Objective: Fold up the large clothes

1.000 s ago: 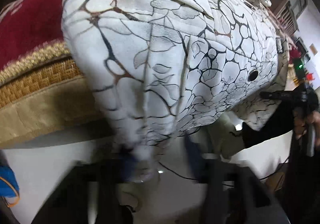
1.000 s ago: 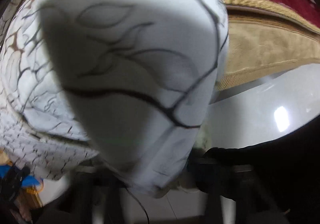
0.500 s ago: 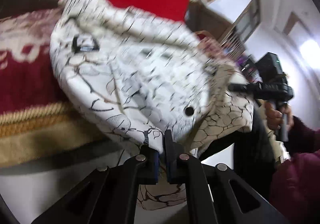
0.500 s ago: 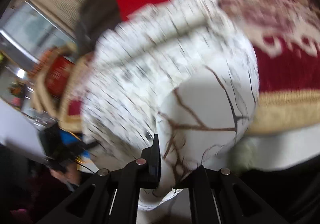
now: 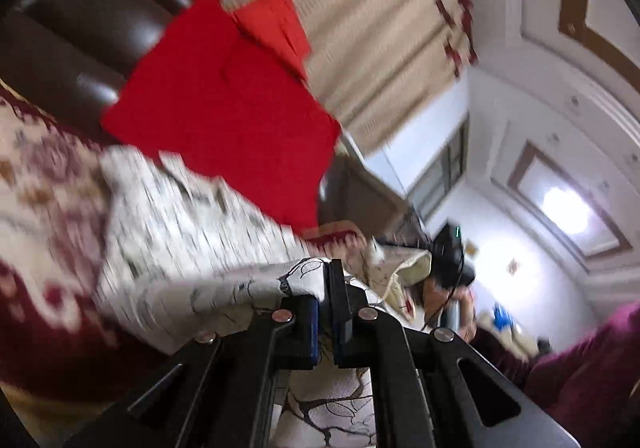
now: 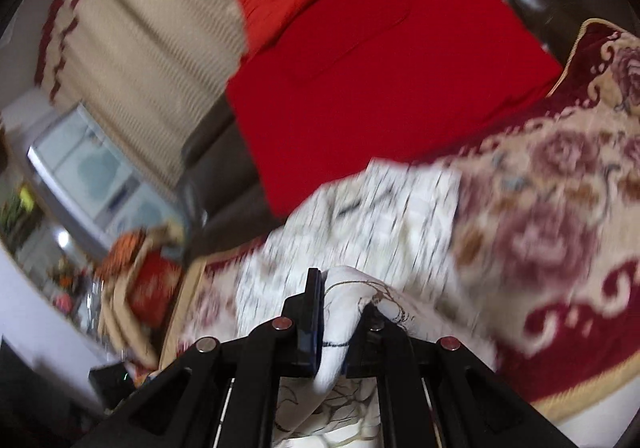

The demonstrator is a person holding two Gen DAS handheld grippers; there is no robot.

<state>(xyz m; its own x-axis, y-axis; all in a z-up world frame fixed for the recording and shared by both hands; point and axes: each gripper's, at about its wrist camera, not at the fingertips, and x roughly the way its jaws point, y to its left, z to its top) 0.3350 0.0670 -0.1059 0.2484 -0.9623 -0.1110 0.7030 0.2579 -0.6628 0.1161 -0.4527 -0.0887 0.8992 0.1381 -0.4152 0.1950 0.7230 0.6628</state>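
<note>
The white garment with a black and brown crackle print (image 5: 188,248) lies stretched over the patterned sofa cover, blurred by motion. My left gripper (image 5: 325,284) is shut on its near edge, with fabric folded over the left finger. In the right wrist view the same garment (image 6: 372,224) runs forward from my right gripper (image 6: 340,300), which is shut on a bunched fold of it. The right gripper also shows far off in the left wrist view (image 5: 452,260), held in a hand.
A red cloth (image 5: 224,103) drapes over the brown leather sofa back (image 5: 76,23); it also shows in the right wrist view (image 6: 372,59). The maroon and cream floral sofa cover (image 6: 560,228) lies under the garment. A beige curtain (image 5: 360,7) hangs behind.
Both grippers have swung the garment up and forward from hanging over the sofa's front edge, so it now lies flatter over the seat. Both cameras now look toward the sofa back.
</note>
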